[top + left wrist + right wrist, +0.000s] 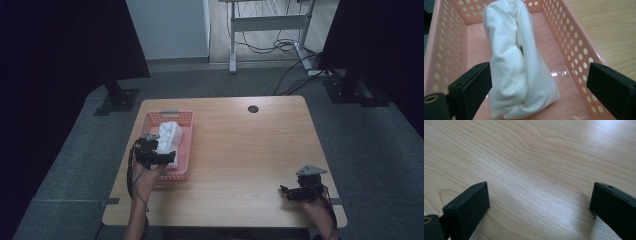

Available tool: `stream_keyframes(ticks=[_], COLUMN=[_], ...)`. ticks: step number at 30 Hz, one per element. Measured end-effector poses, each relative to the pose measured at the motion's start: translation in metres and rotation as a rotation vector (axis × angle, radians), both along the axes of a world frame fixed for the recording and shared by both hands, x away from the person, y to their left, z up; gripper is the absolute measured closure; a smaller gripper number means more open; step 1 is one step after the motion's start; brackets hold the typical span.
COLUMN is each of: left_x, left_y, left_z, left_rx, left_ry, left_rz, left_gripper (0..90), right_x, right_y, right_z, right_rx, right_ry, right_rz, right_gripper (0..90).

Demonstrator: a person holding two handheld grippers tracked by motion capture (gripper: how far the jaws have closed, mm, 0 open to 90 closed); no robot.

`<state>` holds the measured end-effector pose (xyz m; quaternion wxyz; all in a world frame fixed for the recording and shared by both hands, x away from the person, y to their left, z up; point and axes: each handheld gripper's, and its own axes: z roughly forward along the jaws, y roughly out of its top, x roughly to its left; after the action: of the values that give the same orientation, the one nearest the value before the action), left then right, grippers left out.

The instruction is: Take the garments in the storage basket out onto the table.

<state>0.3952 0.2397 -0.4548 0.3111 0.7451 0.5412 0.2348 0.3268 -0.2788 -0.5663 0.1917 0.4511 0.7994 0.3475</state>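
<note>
Wooden table (pixel 240 150), left tool (pixel 539 82) wide open around white cloth (pixel 516 62)

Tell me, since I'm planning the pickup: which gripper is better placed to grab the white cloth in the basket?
Left gripper: its open jaws already straddle the white cloth in the pink basket. The right gripper sits open across the table.

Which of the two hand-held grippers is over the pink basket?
The left hand-held gripper: its open jaws flank the white cloth inside the pink basket. The right hand-held gripper hovers open over bare table.
</note>
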Motion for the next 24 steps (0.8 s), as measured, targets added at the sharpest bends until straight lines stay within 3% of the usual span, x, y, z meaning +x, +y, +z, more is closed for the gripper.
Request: stream_keyframes(ticks=[24], left_x=[0.028], left_y=[0.001], left_z=[-0.001], left_rx=[0.008], left_ry=[0.0], left_rz=[0.02], left_gripper=[6.6], right_x=[0.0], right_y=[0.0], right_z=[0.0], right_rx=[0.001], right_ry=[0.001], right_rz=[-0.002], right_gripper=[2.0])
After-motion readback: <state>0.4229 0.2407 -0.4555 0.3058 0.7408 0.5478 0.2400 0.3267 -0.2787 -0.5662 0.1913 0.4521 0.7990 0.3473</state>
